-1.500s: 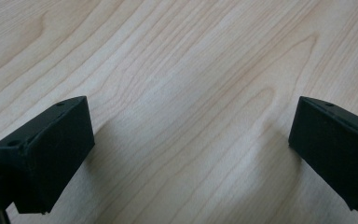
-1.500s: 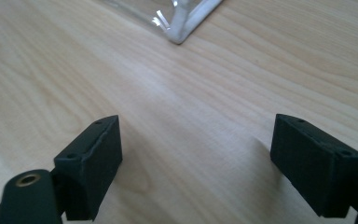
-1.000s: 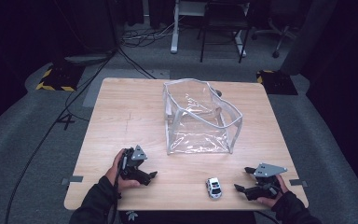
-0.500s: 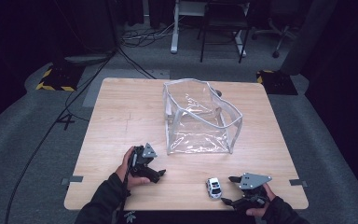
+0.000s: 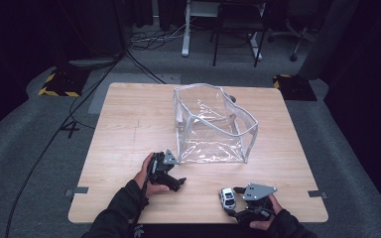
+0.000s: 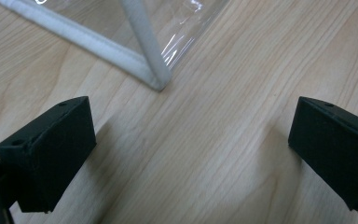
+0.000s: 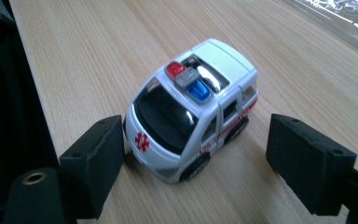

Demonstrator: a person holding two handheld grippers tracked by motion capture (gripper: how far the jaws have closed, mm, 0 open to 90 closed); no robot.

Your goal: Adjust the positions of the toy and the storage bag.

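Spreading under everything, the pale wooden counter (image 5: pixel 129 124) is carrying a clear plastic zip pouch with white piping (image 5: pixel 213 124) at its middle. Beside that pouch's near corner, my left claw (image 5: pixel 171 181) is hovering wide open and empty. At the near edge, my right claw (image 7: pixel 193 154) has slid in from the right, and its jaws have just been closing around the small white toy ambulance (image 7: pixel 193 112), without gripping it yet. Squeezing is next, I judge.
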